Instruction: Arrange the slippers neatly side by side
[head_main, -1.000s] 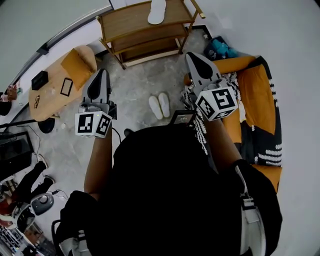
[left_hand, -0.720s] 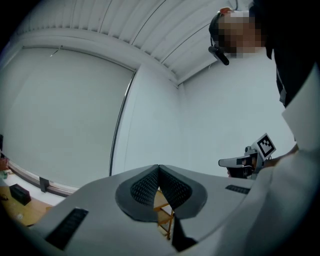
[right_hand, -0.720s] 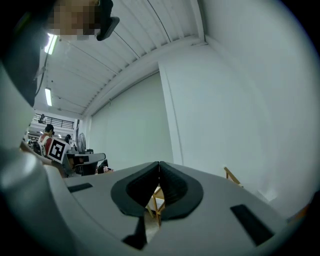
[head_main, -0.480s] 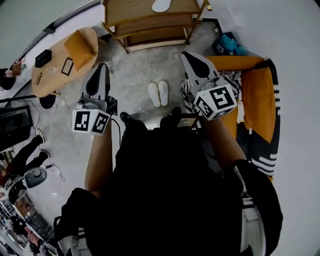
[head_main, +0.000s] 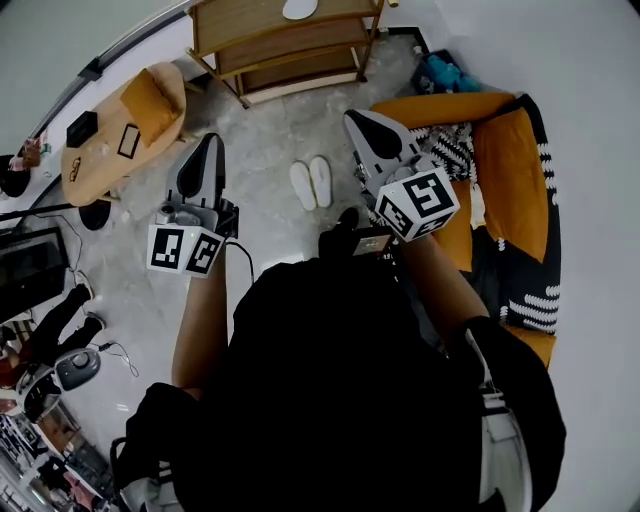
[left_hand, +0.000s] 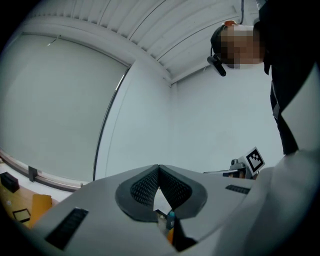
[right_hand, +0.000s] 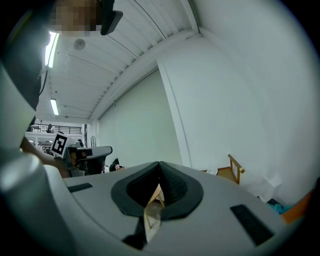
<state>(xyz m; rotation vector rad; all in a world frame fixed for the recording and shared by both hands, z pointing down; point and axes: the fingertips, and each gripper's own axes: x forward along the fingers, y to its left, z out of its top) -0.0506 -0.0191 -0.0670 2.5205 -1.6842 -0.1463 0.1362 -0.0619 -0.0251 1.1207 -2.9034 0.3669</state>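
Holding closed on nothing throughout, the left gripper and right gripper have only drifted, level, above the floor. The slippers stay untouched, paired side by side before the shelf, so the arranging looks finished.

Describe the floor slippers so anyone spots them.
Start at the wooden shelf rack at the head view's top edge and drop to the grey floor before it. The white slippers lie there, left of the orange sofa: the only white pair, side by side.
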